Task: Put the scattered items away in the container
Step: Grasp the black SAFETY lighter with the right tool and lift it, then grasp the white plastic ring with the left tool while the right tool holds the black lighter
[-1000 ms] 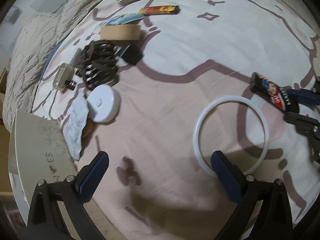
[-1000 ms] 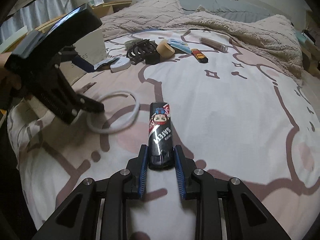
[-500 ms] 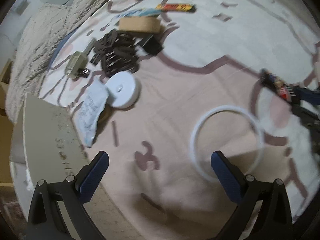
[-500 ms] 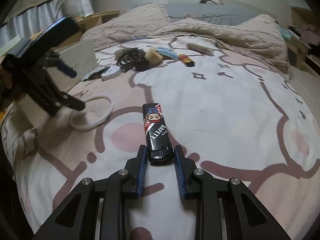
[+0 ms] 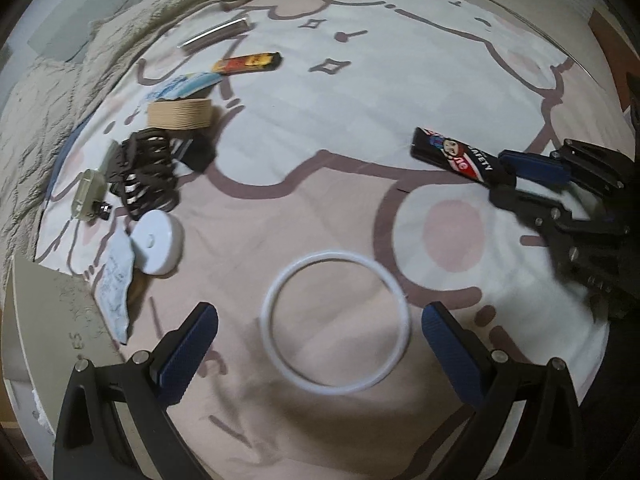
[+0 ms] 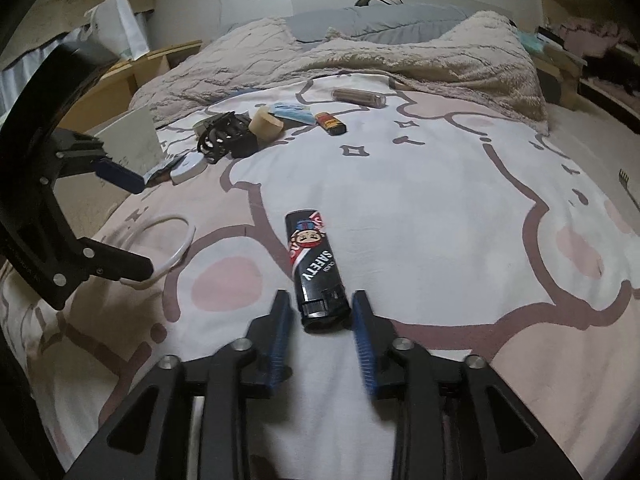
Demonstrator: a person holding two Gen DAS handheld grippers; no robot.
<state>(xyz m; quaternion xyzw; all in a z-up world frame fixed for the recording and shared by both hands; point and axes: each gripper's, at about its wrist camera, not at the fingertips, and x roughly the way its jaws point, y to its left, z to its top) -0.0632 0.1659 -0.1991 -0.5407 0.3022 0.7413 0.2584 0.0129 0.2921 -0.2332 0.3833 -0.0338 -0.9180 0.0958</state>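
A black lighter (image 6: 315, 268) with a cartoon face and "SAFETY" lies on the bedsheet, its base between the parted pads of my right gripper (image 6: 320, 322); the jaws are open and do not press it. It also shows in the left wrist view (image 5: 456, 154), with the right gripper (image 5: 505, 180) at its end. My left gripper (image 5: 318, 342) is open and empty, hovering over a white ring (image 5: 335, 322) that lies flat on the sheet. The ring also shows at the left of the right wrist view (image 6: 168, 246).
Scattered items lie at the far left: a white round case (image 5: 156, 242), black hair claws (image 5: 146, 172), a tan tape roll (image 5: 180, 114), an orange lighter (image 5: 246, 63), a brown tube (image 5: 214, 34). A pale box (image 5: 44, 320) stands at the bed's edge. A rumpled blanket (image 6: 360, 56) lies behind.
My right gripper's jaws have opened off the black lighter, which now rests on the sheet. My left gripper has shifted so the white ring sits centred between its fingers.
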